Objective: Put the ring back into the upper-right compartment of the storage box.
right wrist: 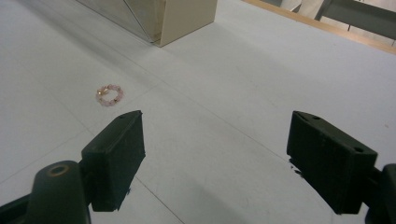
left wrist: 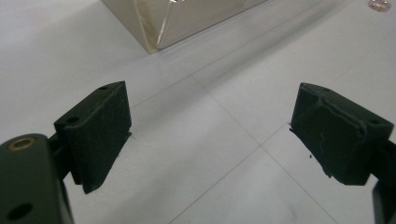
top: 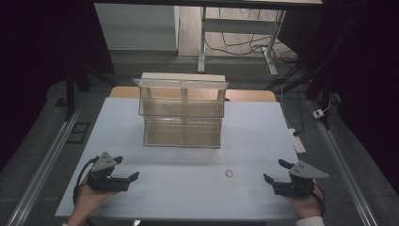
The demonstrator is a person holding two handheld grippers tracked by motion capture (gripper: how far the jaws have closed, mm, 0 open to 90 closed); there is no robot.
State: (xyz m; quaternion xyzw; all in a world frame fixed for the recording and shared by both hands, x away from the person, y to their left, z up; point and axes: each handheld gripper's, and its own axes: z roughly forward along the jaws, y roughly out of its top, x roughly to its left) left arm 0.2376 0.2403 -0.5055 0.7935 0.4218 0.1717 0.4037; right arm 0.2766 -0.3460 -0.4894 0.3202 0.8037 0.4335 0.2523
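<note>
Nearest to us, at the bottom edge of the high view, we see 2 hands on the pale table (top: 188, 197): the left hand (top: 89, 197) at about 7 o'clock and the right hand (top: 303, 202) at about 5 o'clock, each holding a black tool low over the surface. The left gripper (top: 126, 168) has its jaws spread wide with only bare tabletop between them; in the left gripper view (left wrist: 210, 135) the 2 pads stand far apart and hold nothing. The right gripper (top: 275, 170) is likewise spread wide and empty, and the right gripper view (right wrist: 215, 154) shows plain table between its pads. Between the 2 tools, closer to the right one, lies a small pink bead ring (top: 229, 173), flat on the table near its middle and touching neither tool; from the right gripper it sits at about 10 o'clock (right wrist: 109, 94), just beyond the left pad, with nothing standing between. Farther on, toward 12 o'clock, stands a clear 2-tier box (top: 182, 113) with open compartments, its corner showing at the top of both gripper views (left wrist: 159, 28). Beyond the table's far edge we see desk legs (top: 202, 42) and loose cables (top: 244, 44) on the floor.
</note>
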